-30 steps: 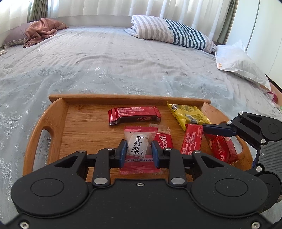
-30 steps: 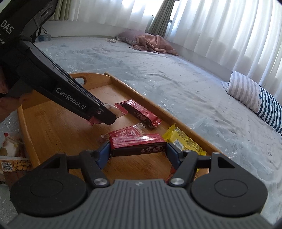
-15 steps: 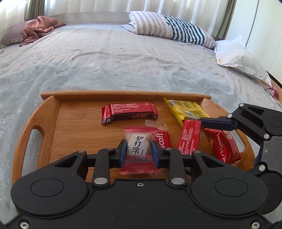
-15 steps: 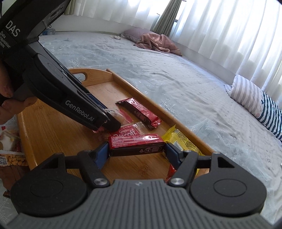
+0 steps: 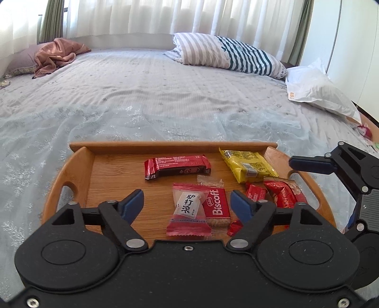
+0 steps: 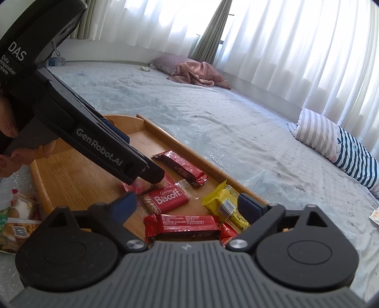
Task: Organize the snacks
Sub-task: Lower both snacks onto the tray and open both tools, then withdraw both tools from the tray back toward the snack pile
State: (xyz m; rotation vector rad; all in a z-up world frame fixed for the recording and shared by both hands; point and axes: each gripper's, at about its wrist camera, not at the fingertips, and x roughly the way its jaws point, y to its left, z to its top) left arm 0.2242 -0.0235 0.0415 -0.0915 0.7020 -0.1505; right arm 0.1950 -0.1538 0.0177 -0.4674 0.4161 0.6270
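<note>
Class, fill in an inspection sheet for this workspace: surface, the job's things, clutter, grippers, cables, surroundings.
Surface: wooden tray on a pale bedspread.
Job's things: on the tray, pink-and-white candy packet overlapping Biscoff packet; red bar; yellow packet; second red bar.
Clutter: snack bags off the tray.
Grippers: left gripper opening, candy packet between the jaws, untouched; right gripper opening, second red bar between the jaws, untouched.
Cables: nothing seen.
Surroundings: striped pillow, pink blanket, white bag, curtains.
</note>
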